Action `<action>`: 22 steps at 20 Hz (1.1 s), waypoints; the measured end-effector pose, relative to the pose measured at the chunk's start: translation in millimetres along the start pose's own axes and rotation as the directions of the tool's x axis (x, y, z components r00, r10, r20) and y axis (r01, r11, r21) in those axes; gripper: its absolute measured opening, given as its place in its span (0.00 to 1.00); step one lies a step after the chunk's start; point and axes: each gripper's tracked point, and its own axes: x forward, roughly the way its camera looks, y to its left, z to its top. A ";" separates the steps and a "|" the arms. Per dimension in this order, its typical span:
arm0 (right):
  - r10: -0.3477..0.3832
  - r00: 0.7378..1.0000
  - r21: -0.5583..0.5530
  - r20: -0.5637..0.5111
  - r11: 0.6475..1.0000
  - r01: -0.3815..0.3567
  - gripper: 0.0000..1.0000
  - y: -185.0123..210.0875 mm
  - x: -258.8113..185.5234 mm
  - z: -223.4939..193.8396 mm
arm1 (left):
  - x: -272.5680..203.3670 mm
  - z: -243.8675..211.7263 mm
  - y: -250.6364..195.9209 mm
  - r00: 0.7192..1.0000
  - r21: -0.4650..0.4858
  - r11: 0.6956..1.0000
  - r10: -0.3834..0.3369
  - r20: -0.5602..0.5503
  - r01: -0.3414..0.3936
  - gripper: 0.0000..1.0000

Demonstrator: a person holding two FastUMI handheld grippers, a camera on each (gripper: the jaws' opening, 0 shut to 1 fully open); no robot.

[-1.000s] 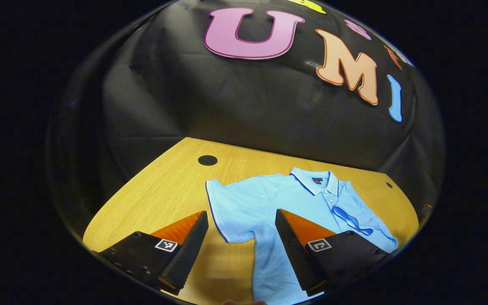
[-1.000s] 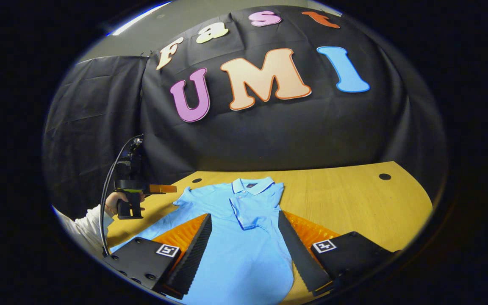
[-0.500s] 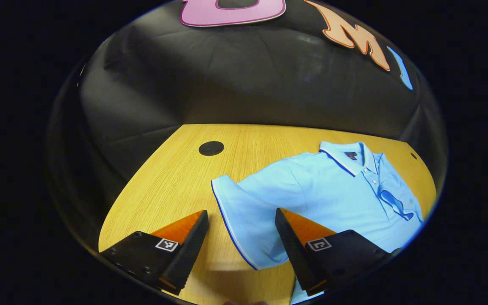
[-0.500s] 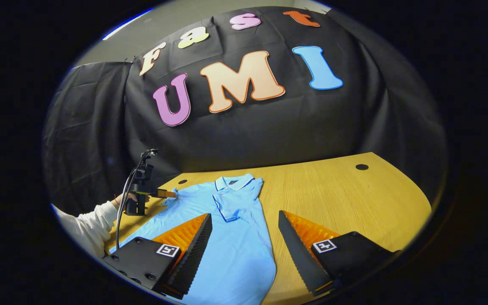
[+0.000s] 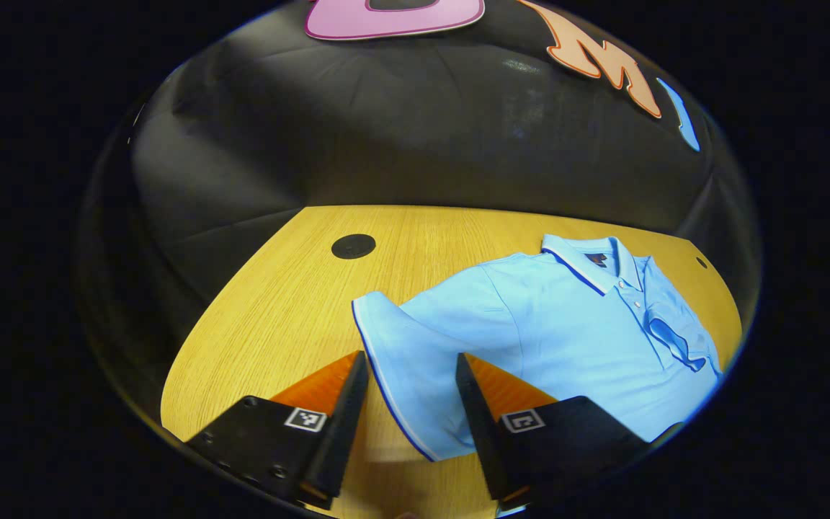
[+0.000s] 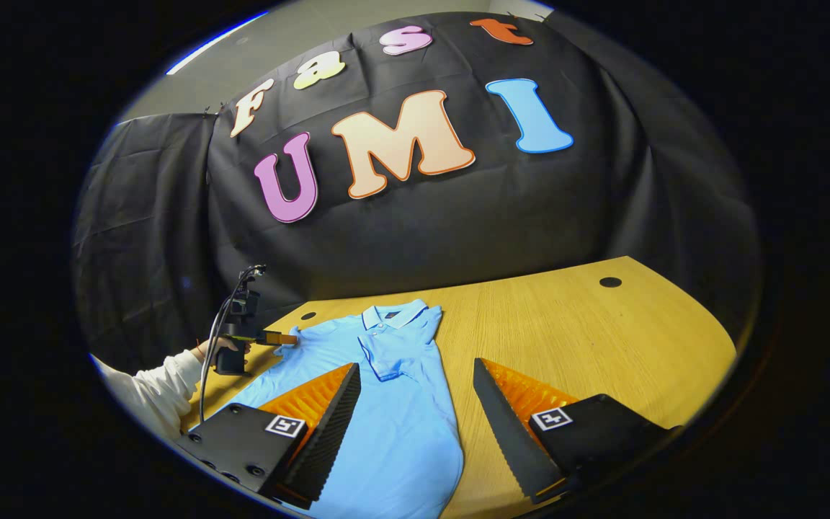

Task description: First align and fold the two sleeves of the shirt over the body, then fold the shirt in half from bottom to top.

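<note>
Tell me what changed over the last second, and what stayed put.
The left tongs moved in on the shirt's outstretched sleeve and narrowed their gap; the sleeve now sits between the fingers, lifted slightly, though a firm grip isn't clear. The right tongs pulled back a little and remain open above the shirt's lower body. The other sleeve stays folded across the chest, and the shirt stays flat on the table.

The left gripper [image 5: 409,404] is low, its fingers parted with a narrow gap. In the right gripper view it [image 6: 287,337] points level, held by a hand [image 6: 222,348] in a white sleeve [image 6: 155,382]. The right gripper [image 6: 415,418] is raised, fingers wide apart.
</note>
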 end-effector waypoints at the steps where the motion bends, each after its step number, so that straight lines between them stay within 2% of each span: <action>1: 0.001 1.000 0.008 -0.007 1.000 -0.001 0.98 -1.2 0.0 -3.5 | 0.8 0.7 -3.7 1.000 0.000 1.000 -0.013 -0.003 0.013 0.55; 2: -0.002 1.000 0.009 -0.012 1.000 0.002 0.98 -2.7 -1.7 -6.5 | 1.5 0.7 -8.5 1.000 -0.002 1.000 -0.029 -0.003 0.029 0.45; 4: -0.017 1.000 0.006 -0.022 1.000 0.017 0.98 -9.9 -4.2 -11.8 | 1.9 0.4 -13.8 0.999 -0.001 0.999 -0.042 -0.010 0.042 0.12; 5: -0.026 0.999 0.007 -0.027 1.000 0.026 0.98 -13.3 -5.2 -14.9 | 1.8 1.2 -13.9 0.999 0.000 0.999 -0.034 -0.013 0.034 0.03; 6: -0.031 0.999 0.014 -0.032 0.999 0.032 0.98 -15.9 -6.6 -16.5 | 0.7 0.9 -13.6 0.999 0.006 1.000 -0.027 -0.018 0.027 0.00; 10: -0.032 0.999 0.056 -0.031 0.998 0.034 0.98 -20.1 -8.4 -18.9 | -6.7 22.2 -22.5 1.000 0.038 0.999 -0.013 0.022 0.012 0.00; 16: -0.022 0.999 0.077 -0.029 0.997 0.024 0.98 -21.0 -7.4 -20.4 | -39.0 74.4 -88.3 0.984 0.169 0.983 -0.101 0.148 0.076 0.00; 22: -0.019 1.000 0.085 -0.025 0.996 0.021 0.98 -20.6 -10.5 -24.2 | -54.5 62.6 -183.9 0.962 0.359 0.916 -0.241 0.131 0.180 0.00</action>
